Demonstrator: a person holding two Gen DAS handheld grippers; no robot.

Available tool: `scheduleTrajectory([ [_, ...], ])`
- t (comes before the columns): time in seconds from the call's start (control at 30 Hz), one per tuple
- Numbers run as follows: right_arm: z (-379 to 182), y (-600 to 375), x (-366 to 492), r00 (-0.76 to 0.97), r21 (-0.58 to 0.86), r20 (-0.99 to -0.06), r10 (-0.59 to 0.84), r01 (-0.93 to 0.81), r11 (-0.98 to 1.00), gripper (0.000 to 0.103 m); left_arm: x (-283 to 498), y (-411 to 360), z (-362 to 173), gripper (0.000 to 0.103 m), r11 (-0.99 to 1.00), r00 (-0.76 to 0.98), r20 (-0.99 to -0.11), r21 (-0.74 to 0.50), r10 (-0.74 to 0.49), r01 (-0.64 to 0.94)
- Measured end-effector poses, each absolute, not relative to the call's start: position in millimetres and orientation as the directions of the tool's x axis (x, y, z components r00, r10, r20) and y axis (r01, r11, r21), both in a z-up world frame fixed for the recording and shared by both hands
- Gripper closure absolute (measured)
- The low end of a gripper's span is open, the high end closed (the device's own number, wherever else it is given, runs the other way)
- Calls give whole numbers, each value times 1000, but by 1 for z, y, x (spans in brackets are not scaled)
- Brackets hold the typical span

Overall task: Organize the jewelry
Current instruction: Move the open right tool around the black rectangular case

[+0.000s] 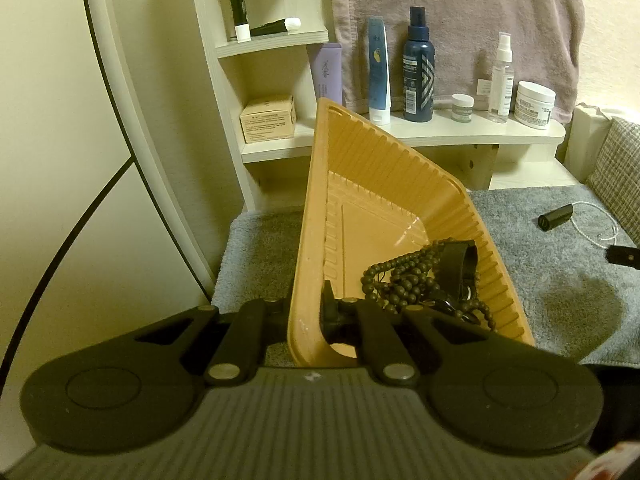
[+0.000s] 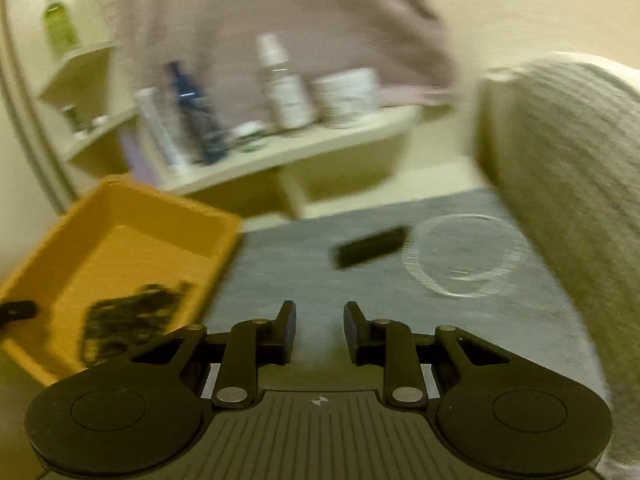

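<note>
An orange ribbed tray (image 1: 352, 184) is tilted, its near wall clamped between the fingers of my left gripper (image 1: 306, 312). Dark bead strings (image 1: 404, 280) and a black strap (image 1: 460, 264) lie heaped in its low corner. In the blurred right wrist view the tray (image 2: 160, 216) sits at the left with the dark jewelry heap (image 2: 128, 320) inside. My right gripper (image 2: 320, 328) is open and empty above the grey mat (image 2: 304, 264). A small black oblong object (image 2: 370, 246) and a pale ring-shaped loop (image 2: 464, 256) lie on the mat ahead of it.
White shelves (image 1: 460, 132) behind hold bottles, tubes and jars (image 1: 534, 104); a mauve towel (image 1: 460, 20) hangs above. A small box (image 1: 268, 118) sits on a lower shelf. A black cylinder with white cord (image 1: 556, 216) lies on the mat. A woven cushion (image 2: 560, 160) stands right.
</note>
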State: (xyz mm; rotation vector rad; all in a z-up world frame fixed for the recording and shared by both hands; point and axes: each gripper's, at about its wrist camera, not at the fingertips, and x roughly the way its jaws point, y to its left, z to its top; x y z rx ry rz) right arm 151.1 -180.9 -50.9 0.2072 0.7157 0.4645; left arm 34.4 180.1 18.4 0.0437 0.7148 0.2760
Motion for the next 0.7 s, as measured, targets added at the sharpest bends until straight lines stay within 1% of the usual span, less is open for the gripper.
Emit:
scheduleTrajectory([
  [0.2, -58, -216, 162, 709, 267, -607, 359, -243, 933, 76, 35, 179, 18, 97, 962, 720, -639, 140, 269, -235],
  [0.33, -60, -230, 172, 721, 246, -610, 329, -222, 944, 76, 34, 179, 18, 97, 961, 719, -640, 141, 271, -236],
  [0.6, -63, -215, 191, 704, 216, -615, 357, -285, 934, 76, 35, 179, 18, 97, 961, 717, -641, 142, 273, -238],
  [0.7, -64, -203, 200, 682, 227, -619, 389, -319, 920, 76, 35, 179, 18, 97, 961, 717, -641, 144, 273, -238],
])
